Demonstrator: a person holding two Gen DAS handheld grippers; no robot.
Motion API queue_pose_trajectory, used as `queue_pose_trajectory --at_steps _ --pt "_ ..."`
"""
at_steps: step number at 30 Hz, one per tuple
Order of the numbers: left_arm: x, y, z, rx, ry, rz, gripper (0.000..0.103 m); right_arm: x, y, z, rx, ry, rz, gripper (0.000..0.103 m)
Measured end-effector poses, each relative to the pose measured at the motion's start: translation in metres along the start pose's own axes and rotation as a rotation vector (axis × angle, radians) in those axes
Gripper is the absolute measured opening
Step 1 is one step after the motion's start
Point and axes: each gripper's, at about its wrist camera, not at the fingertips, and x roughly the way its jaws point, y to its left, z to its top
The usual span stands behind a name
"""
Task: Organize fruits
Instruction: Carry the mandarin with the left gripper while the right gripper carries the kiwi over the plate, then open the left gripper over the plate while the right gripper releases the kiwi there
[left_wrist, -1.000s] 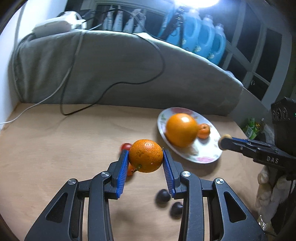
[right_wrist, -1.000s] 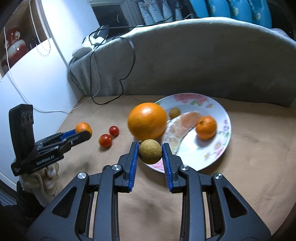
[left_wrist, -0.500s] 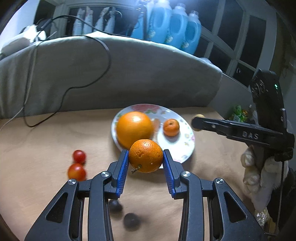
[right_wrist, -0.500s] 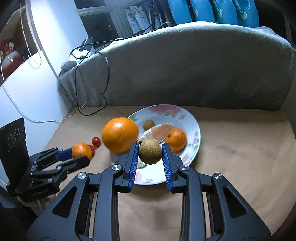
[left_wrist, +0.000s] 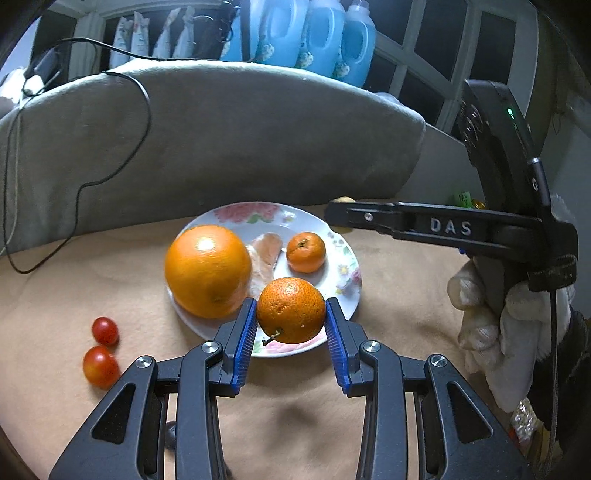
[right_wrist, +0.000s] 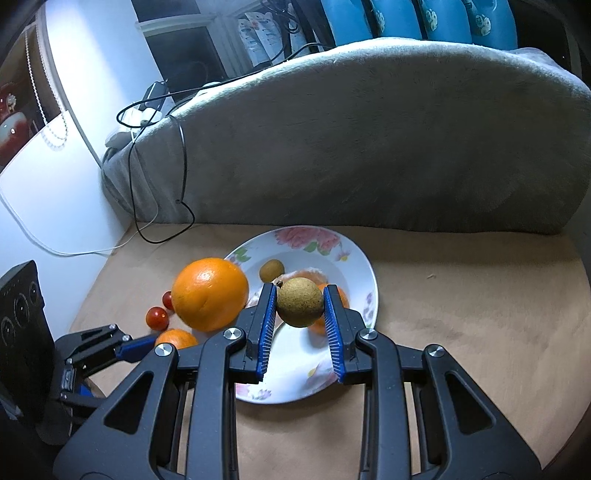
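- The left gripper (left_wrist: 291, 322) is clamped on a mandarin (left_wrist: 290, 310), its blue pads pressed to either side of the fruit, held above the near rim of the flowered plate (left_wrist: 236, 215).
- The right gripper (right_wrist: 300, 308) is closed tight on a small brown round fruit (right_wrist: 299, 302) (rough-skinned, with a stub of stem at the top), held over the middle of the plate.
- On the plate lie a large orange (left_wrist: 207, 271) at the left, a peeled citrus segment (left_wrist: 266, 254) just right of it, and a small mandarin (left_wrist: 306, 252) further right; the right wrist view also shows a second small brown fruit (right_wrist: 271, 270) at the far side.
- Two cherry tomatoes (left_wrist: 101, 350) sit on the tan cloth (left_wrist: 399, 295) left of the plate, near each other.
- A dark round berry (left_wrist: 170, 435) shows partly behind the left gripper's frame, near the camera.
- A person's white-gloved hand (left_wrist: 495, 332) grips the right gripper's handle at the right.
- A grey cushion (left_wrist: 221, 147) with a black cable (left_wrist: 144, 110) draped over it rises at the far side, blue bottles (left_wrist: 314, 37) behind it.
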Motion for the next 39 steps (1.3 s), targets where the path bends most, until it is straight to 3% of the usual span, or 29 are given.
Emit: queue_pose_trajectory --at_steps 25,26,27,30,34,37,39 --pt "0.030 -0.012 0.007 0.025 0.041 -0.001 0.036 0.028 -0.008 0.012 0.003 0.043 0.007 0.027" --pt "0.032 -0.012 0.008 0.028 0.042 0.002 0.039 0.028 -0.008 0.012 0.003 0.042 0.006 0.029" --pt "0.032 -0.013 0.008 0.029 0.040 0.002 0.046 0.028 -0.008 0.012 0.004 0.038 0.004 0.039" --pt "0.034 -0.015 0.010 0.029 0.034 0.002 0.049 0.024 -0.009 0.013 0.006 0.015 -0.006 0.063" --pt "0.037 -0.015 0.009 0.028 0.035 0.004 0.051 0.021 -0.010 0.013 0.009 0.008 -0.012 0.066" --pt "0.037 -0.016 0.009 0.030 0.035 0.004 0.051 0.018 -0.010 0.013 0.011 -0.007 -0.016 0.080" --pt "0.037 -0.017 0.010 0.034 0.032 0.002 0.059 0.015 -0.011 0.013 0.015 -0.016 -0.015 0.083"
